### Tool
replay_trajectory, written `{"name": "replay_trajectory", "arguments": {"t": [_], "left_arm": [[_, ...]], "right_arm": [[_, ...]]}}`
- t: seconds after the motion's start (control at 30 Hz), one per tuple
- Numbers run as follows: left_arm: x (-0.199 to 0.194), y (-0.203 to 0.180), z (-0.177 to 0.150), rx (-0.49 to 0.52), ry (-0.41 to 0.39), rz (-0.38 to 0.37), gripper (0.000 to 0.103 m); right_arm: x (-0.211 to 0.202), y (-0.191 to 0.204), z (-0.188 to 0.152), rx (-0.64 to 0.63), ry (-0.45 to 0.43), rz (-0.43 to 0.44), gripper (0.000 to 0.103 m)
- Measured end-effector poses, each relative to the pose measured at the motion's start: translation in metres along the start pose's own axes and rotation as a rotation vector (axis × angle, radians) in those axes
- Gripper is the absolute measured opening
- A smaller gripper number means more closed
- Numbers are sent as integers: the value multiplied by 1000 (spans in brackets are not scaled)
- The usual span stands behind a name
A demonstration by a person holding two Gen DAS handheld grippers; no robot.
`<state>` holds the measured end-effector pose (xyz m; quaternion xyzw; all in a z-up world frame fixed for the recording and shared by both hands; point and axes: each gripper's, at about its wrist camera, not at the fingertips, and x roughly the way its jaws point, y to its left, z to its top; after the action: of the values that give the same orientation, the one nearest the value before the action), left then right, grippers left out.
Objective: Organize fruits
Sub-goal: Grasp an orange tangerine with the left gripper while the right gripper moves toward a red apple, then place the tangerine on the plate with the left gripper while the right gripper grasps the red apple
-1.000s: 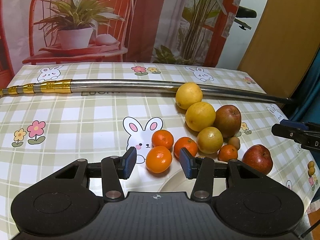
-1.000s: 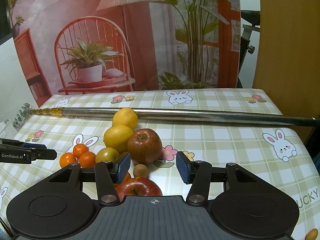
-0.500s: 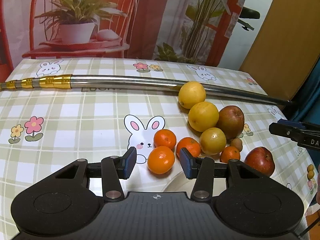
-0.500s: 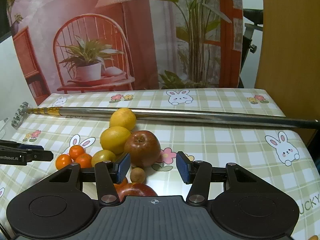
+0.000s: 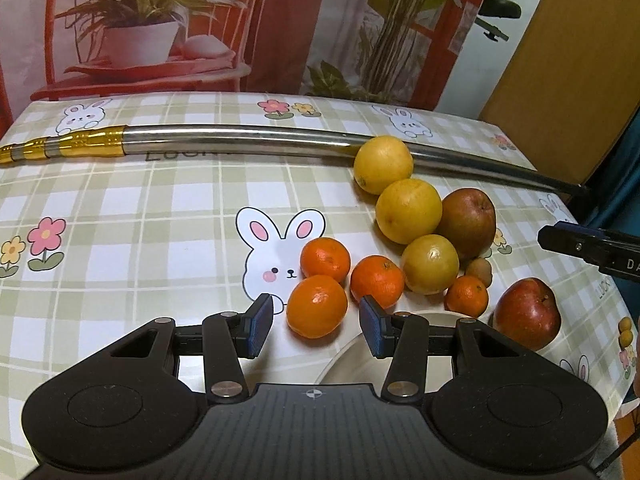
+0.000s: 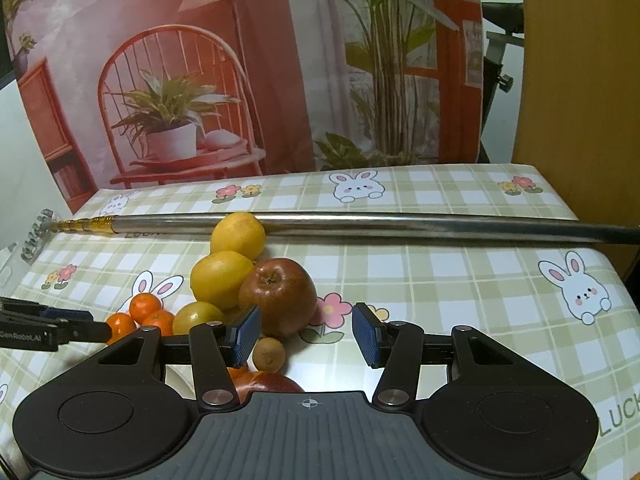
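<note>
Beyond my bench [image 5: 120, 208] with its bunny-print checked cloth hangs a backdrop [image 6: 280, 80] picturing a red chair and potted plants; a wooden panel [image 6: 580, 80] stands beside it.

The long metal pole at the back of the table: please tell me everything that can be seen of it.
The metal pole is a long, shiny steel-looking tube lying flat across the far side of the checked tablecloth. Toward its left end it narrows into gold-coloured telescoping sections; the right wrist view shows a small toothed metal head at that tip. The farthest yellow fruit sits against its near side and seems to touch it. Neither hand-held gripper is near it.
</note>
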<state>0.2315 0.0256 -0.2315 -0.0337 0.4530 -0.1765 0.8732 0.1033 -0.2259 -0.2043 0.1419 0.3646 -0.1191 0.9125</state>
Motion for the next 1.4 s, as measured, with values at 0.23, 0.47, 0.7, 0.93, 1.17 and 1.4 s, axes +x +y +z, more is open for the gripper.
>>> {"name": "replay_trajectory", "arguments": {"t": [0.23,0.47,0.7,0.93,1.17,1.4], "left_arm": [[19,6,7,-79,25,-19,50],[22,8,3,-83,23,-28,39],[2,7,2,-59,-33,-12,39],[-24,4,-7,-66,-80,-27,39],[-35,0,-17,-70,-90,-37,39],[-35,-3,-26,-59,-75,-45,39]], "right_arm": [[4,-3,-2,10,7,-1,48],[4,-9,-3,19,7,-2,48],[6,-11,-4,27,11,-1,48],[12,-8,0,7,7,3,48],[32,0,9,-43,23,37,48],[44,6,12,-59,42,36,48]]}}
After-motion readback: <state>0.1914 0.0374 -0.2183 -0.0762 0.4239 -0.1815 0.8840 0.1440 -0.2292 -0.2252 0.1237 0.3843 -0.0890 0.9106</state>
